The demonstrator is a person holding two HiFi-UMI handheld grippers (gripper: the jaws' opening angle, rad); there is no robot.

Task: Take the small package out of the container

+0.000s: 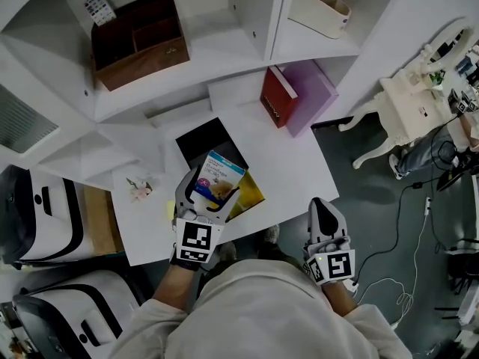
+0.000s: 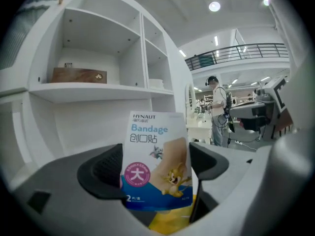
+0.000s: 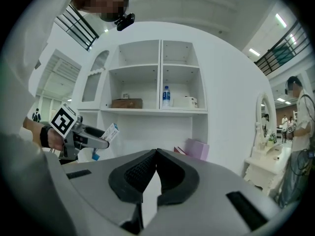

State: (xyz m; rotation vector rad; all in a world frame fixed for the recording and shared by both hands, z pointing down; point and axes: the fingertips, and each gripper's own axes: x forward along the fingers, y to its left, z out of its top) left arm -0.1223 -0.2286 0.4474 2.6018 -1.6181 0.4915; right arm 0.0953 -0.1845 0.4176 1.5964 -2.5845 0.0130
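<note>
Currently your left gripper (image 1: pixel 211 197) pinches the package (image 2: pixel 156 156) low, above the yellow container (image 1: pixel 251 191); loosen and it could drop back. Your right gripper (image 3: pixel 153 168) is pressed together, empty.

White table (image 1: pixel 293 164) with black container (image 1: pixel 206 139), red box (image 1: pixel 277 96), purple box (image 1: pixel 313 92)

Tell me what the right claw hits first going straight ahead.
Probably the white shelf unit's panel, just left of the purple box; nothing nearer shows, though depth is unclear.
</note>
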